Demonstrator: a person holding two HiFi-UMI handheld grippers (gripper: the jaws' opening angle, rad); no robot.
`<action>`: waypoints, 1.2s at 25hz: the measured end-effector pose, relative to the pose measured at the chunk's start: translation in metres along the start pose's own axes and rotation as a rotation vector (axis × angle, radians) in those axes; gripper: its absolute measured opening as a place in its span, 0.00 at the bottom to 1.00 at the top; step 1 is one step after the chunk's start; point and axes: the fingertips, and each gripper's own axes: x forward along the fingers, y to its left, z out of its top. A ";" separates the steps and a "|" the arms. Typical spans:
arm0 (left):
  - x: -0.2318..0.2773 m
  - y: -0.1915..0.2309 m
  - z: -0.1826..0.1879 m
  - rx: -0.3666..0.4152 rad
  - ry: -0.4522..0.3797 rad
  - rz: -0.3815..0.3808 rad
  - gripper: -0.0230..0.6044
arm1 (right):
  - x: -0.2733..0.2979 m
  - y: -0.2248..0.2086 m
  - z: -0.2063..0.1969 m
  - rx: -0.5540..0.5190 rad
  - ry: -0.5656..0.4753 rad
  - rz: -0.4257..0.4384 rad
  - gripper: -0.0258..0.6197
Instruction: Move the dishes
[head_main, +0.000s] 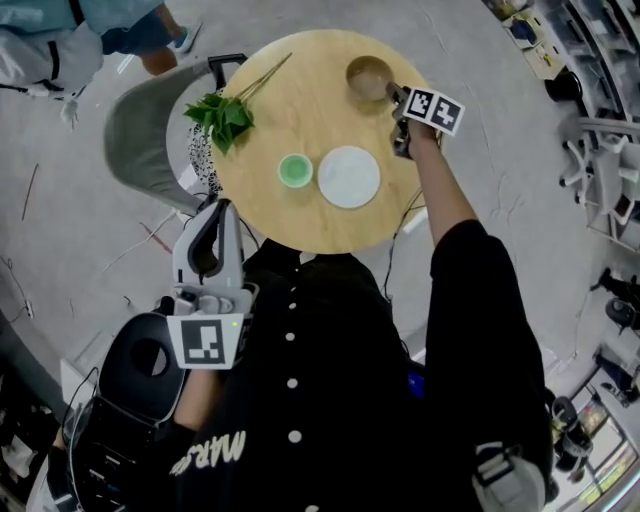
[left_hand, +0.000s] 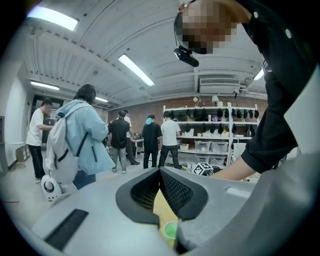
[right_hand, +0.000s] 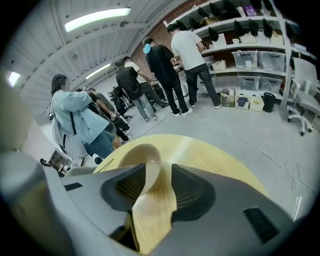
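A round wooden table (head_main: 300, 215) carries a tan bowl (head_main: 368, 76) at its far right, a white plate (head_main: 348, 177) and a small green cup (head_main: 295, 170) in the middle. My right gripper (head_main: 396, 93) is at the bowl's right side. In the right gripper view its jaws (right_hand: 159, 170) straddle the bowl's rim (right_hand: 145, 157), which lies by the left pad with a gap to the right pad, so it is open. My left gripper (head_main: 222, 206) hangs off the table's near left edge, tips together and empty. Between its jaws (left_hand: 160, 170) the green cup (left_hand: 170, 230) shows below.
A bunch of green leaves (head_main: 222, 118) with long stems lies on the table's far left. A grey chair (head_main: 140, 125) stands left of the table, a black round device (head_main: 150, 365) sits by my left side. Several people (right_hand: 165, 65) stand farther off near shelves.
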 end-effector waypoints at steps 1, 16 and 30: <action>0.001 0.000 -0.001 0.000 0.003 0.001 0.04 | 0.003 -0.001 0.000 0.009 0.009 0.000 0.28; 0.013 0.001 -0.005 -0.006 0.035 0.016 0.04 | 0.023 -0.005 0.000 0.027 0.079 -0.021 0.07; 0.012 -0.006 -0.001 0.000 0.028 0.018 0.04 | 0.012 0.007 0.007 -0.010 0.077 0.020 0.06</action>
